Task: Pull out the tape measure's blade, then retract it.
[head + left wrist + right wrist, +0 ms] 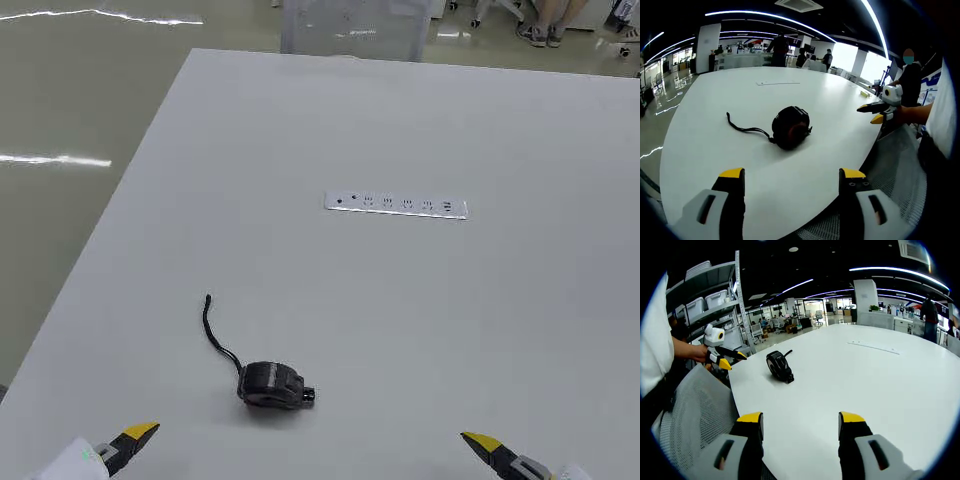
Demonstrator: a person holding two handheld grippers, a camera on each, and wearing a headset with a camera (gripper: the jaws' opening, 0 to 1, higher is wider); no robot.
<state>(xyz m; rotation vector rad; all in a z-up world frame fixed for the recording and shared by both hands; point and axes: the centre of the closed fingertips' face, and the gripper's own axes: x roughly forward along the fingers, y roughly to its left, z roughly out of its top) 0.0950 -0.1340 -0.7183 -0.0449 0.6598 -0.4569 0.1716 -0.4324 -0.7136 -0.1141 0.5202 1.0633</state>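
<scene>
Left tongs [792, 173]: grey bodies with yellow tips, jaws spread wide, held at the near edge of the table and touching nothing.
Right tongs [801, 417]: same build, jaws also spread wide and gripping nothing, held at the near edge, well apart from the left tongs.
Tape measure [270, 385]: rounded black case with a ribbed, rubbery look. It lies on its side ahead of and between the 2 tongs, nearer the left tongs, and neither touches it. In the left gripper view the side turned toward the left tongs shows a reddish round patch. Any writing on the case is too small to read.
Blade tip [310, 397]: a small dark tab at the mouth of the case, on the side toward the right tongs.
Strap [215, 335]: a thin black cord, running from the case away from both tongs.
Table [450, 320]: smooth, matt white, broad.
Socket strip [395, 204]: long, flat and white, well beyond the tape measure from both tongs. Its markings are unreadable.
Bins [710, 300]: pale plastic, on a metal shelf beyond the left tongs. I cannot tell their contents.
Chair [695, 410]: grey mesh, just below the left tongs.
</scene>
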